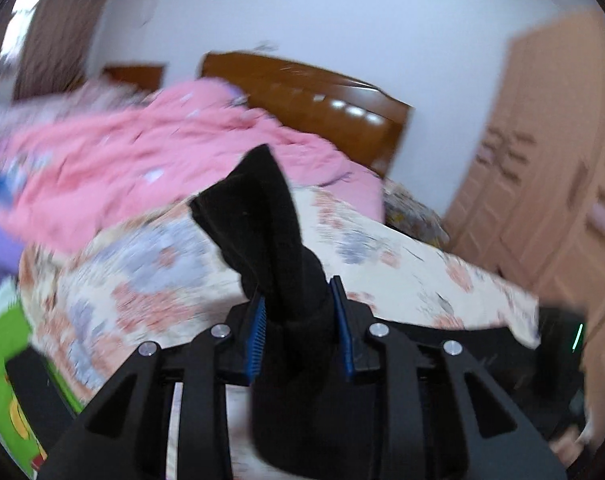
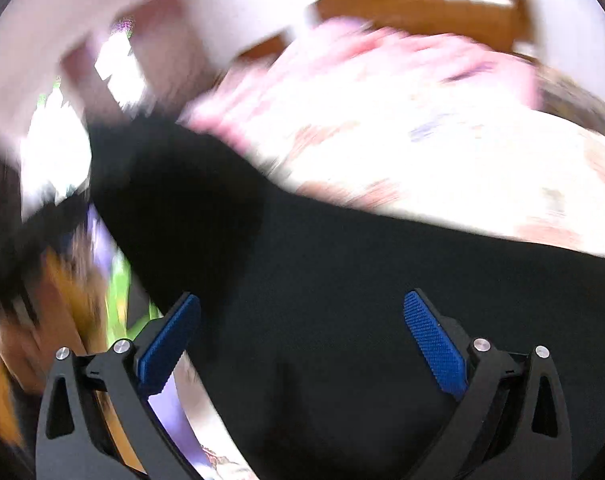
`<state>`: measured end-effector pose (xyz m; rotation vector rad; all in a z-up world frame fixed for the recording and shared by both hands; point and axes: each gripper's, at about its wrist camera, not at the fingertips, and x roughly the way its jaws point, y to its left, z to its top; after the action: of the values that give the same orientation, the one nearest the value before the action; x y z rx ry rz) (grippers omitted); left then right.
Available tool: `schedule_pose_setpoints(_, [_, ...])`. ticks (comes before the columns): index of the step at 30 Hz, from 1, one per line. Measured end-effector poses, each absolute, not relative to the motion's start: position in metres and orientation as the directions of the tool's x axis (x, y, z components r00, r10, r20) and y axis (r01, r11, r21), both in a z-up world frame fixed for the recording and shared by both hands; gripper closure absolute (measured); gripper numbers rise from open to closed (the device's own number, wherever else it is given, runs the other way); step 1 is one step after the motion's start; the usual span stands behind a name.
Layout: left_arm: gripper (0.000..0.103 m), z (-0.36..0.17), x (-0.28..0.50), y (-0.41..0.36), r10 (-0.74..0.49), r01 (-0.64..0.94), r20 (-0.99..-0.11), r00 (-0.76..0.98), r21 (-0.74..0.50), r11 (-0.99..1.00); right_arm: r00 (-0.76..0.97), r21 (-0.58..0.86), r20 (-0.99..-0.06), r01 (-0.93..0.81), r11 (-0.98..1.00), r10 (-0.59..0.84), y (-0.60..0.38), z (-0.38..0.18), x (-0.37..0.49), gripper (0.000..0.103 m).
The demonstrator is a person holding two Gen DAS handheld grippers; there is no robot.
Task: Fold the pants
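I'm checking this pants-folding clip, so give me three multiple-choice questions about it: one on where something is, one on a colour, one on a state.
1. Where is the wooden headboard?
A. behind the pink blanket
B. under the floral sheet
C. beside the green box

2. What colour are the pants?
A. pink
B. black
C. blue

3. How are the right tongs?
A. shut on cloth
B. open
C. out of view

Answers: 1 A, the headboard rises past the blanket. 2 B, the cloth gripped by the left tongs is black. 3 B, the blue pads stand wide apart.
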<state>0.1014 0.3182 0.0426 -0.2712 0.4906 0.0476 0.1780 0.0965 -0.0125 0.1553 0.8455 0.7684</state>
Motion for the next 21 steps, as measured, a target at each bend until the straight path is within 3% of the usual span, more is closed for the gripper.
schedule_pose_setpoints(4, [0.074,0.038,0.106,0.235,-0.025,-0.005,-0.462,0.887,-0.064,0.998,0.548,0.539,-0.534,-0.366,0.758,0.644,-0.01,0.006,0.189,0.005])
schedule_pose_setpoints(7, [0.074,0.019,0.102,0.176,-0.055,0.092,-0.477,0.877,0.054,0.994,0.604,0.549,-0.531,-0.288,0.785,0.594,-0.058,0.006,0.183,0.005])
schedule_pose_setpoints(12, [0.073,-0.041,0.1,0.106,-0.125,0.284,-0.598,0.792,0.179,0.942,0.624,0.557,-0.568,-0.187,0.809,0.536,-0.103,-0.011,0.176,0.005])
schedule_pose_setpoints(14, [0.065,-0.059,0.092,0.093,-0.089,0.307,-0.598,0.797,0.274,0.911,0.607,0.57,-0.583,-0.167,0.804,0.54,-0.111,-0.021,0.172,0.005])
schedule_pose_setpoints(16, [0.04,-0.062,0.08,0.089,-0.089,0.332,-0.58,0.809,0.327,0.885,0.59,0.568,-0.594,-0.175,0.804,0.548,-0.109,-0.028,0.169,0.005])
schedule_pose_setpoints(19, [0.026,-0.049,0.06,0.107,-0.213,0.403,-0.557,0.802,0.243,0.882,0.563,0.555,-0.602,-0.214,0.804,0.565,-0.097,-0.029,0.169,0.005])
schedule_pose_setpoints(21, [0.024,-0.036,0.048,0.129,-0.266,0.406,-0.529,0.806,0.167,0.898,0.539,0.549,-0.601,-0.26,0.795,0.591,-0.084,-0.029,0.163,0.005])
